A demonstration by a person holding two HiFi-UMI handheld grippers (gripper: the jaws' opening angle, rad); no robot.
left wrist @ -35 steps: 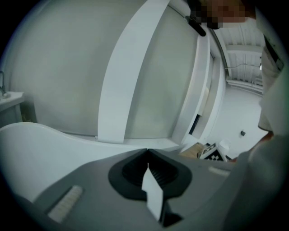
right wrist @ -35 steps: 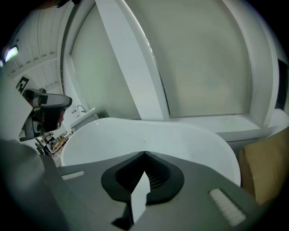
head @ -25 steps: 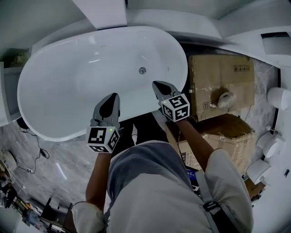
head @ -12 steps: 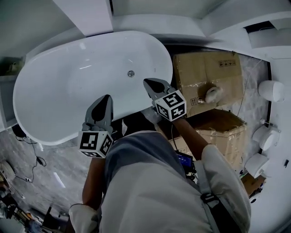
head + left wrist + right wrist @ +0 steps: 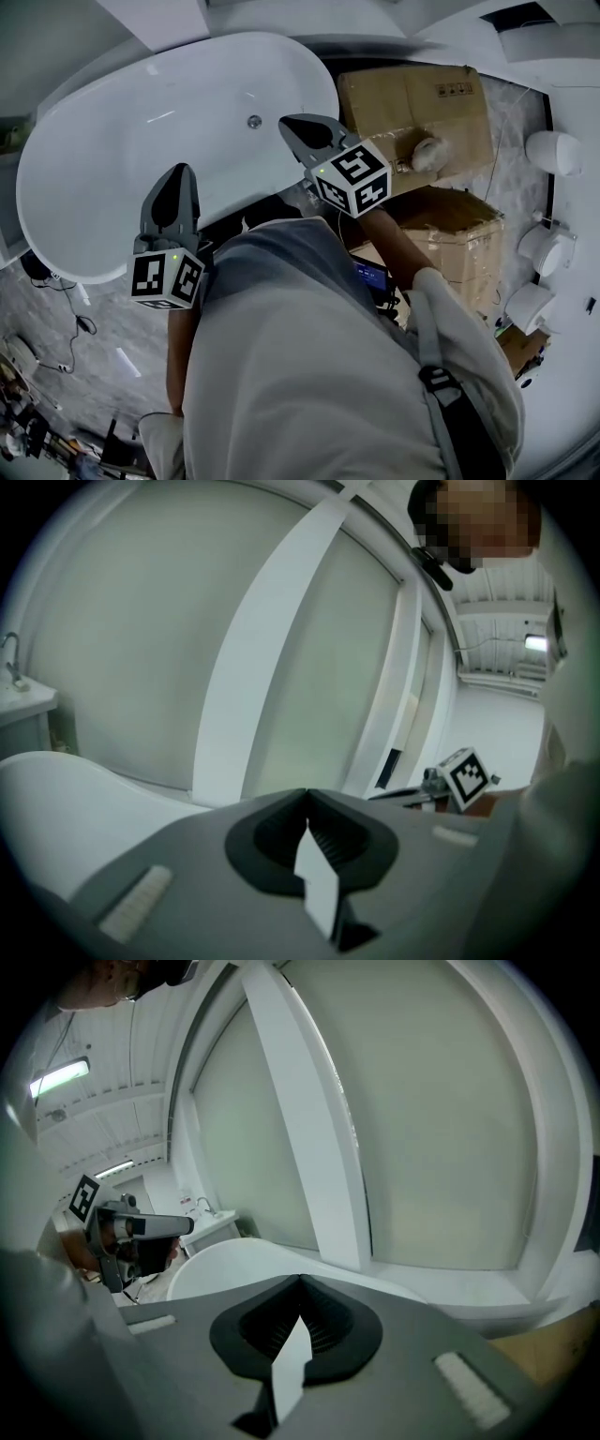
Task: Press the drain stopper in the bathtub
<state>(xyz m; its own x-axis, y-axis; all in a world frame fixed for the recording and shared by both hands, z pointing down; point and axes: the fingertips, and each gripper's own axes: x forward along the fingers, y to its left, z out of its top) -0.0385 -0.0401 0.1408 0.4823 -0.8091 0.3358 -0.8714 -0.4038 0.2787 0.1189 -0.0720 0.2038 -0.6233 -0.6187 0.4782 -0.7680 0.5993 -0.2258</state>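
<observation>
The white oval bathtub fills the upper left of the head view, with the small round metal drain stopper on its floor near the right end. My left gripper is shut and empty, held over the tub's near rim. Also shut and empty, my right gripper hangs in the air with its tip just right of the stopper in this view. Both gripper views look level toward the wall, over the tub rim. The jaws of each, left gripper and right gripper, meet at the tip.
Cardboard boxes stand right of the tub. White round fixtures line the far right. Cables lie on the marble floor at left. A white pillar rises behind the tub.
Both grippers have risen toward the camera and look larger. The view has shifted, so the tub and stopper sit further left and higher. Both grippers stay shut.
</observation>
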